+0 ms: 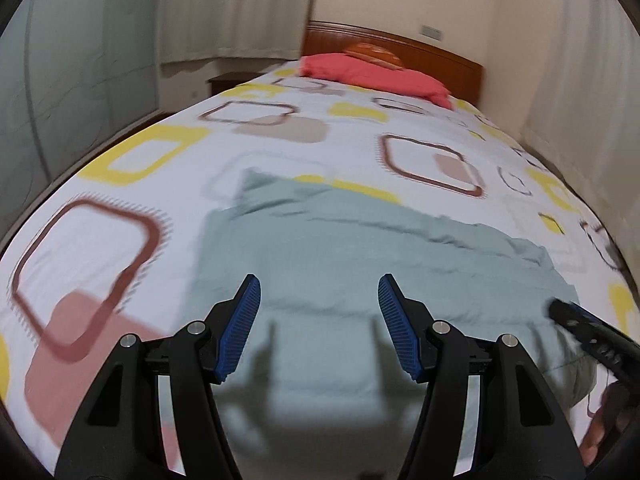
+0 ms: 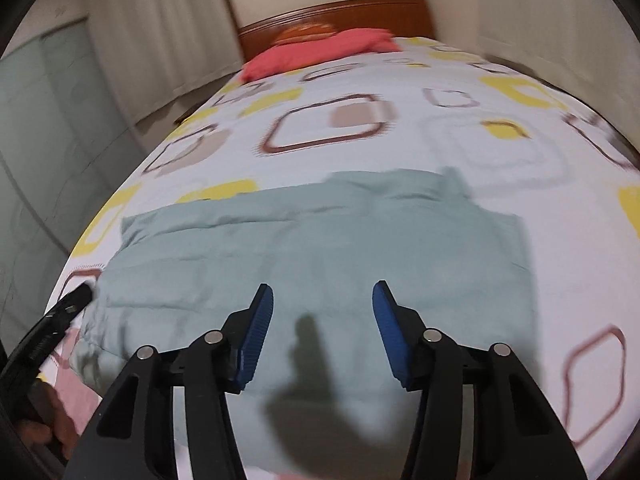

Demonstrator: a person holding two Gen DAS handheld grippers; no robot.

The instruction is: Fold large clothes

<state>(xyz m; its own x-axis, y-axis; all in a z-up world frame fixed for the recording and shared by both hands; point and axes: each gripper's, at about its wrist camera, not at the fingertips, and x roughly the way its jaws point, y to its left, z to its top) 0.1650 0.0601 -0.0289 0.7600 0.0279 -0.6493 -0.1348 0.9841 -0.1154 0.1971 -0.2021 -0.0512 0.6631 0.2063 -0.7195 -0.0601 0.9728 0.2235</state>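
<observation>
A pale green garment lies folded into a rough rectangle on the bed's patterned sheet, creased along its far edge. My left gripper hovers above its near part, open, nothing between the blue pads. The right gripper shows as a black tip at the right edge of the left wrist view, over the garment's right side. In the right wrist view the same garment spreads below my right gripper, open and empty above the cloth. The left gripper pokes in at the left there.
A red pillow and an orange cushion lie against the wooden headboard. Curtains hang behind the bed, a glass wardrobe door stands left, a wall runs close on the right. A person's hand shows low left.
</observation>
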